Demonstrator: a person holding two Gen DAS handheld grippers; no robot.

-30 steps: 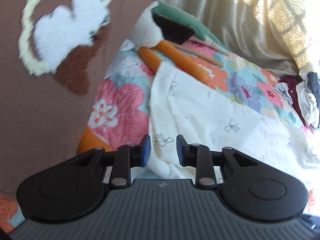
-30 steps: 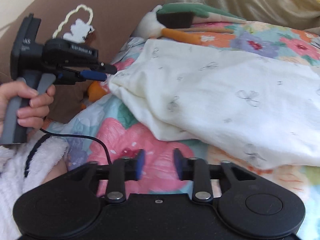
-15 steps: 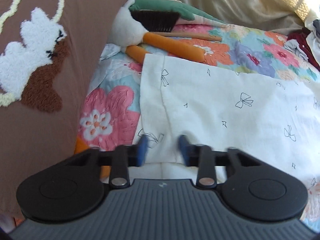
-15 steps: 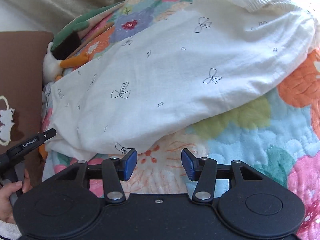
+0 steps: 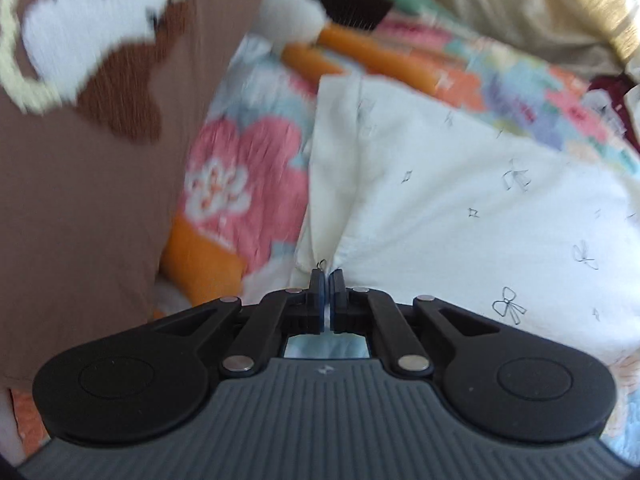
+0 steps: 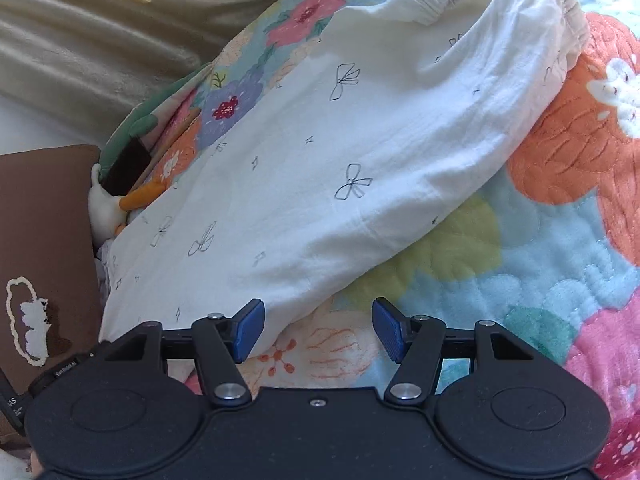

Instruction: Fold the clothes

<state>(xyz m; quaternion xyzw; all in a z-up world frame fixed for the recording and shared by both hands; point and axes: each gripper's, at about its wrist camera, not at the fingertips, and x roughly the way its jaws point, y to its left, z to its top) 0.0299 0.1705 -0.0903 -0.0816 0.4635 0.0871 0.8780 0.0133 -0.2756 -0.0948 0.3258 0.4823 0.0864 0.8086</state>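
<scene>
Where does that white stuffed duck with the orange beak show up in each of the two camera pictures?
Left wrist view: the stuffed duck lies at top centre, beyond the white garment.
Right wrist view: the stuffed duck is small at the left edge, tucked between the brown pillow and the white garment.
Shared landmark: the brown pillow with its white and brown embroidery, beside the duck in both.

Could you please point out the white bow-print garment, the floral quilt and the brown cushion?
white bow-print garment [image 6: 320, 184], right wrist view, middle of the cloth.
floral quilt [image 6: 560, 264], right wrist view, bare patch beside the garment.
brown cushion [image 5: 80, 200], left wrist view, plain lower face.
</scene>
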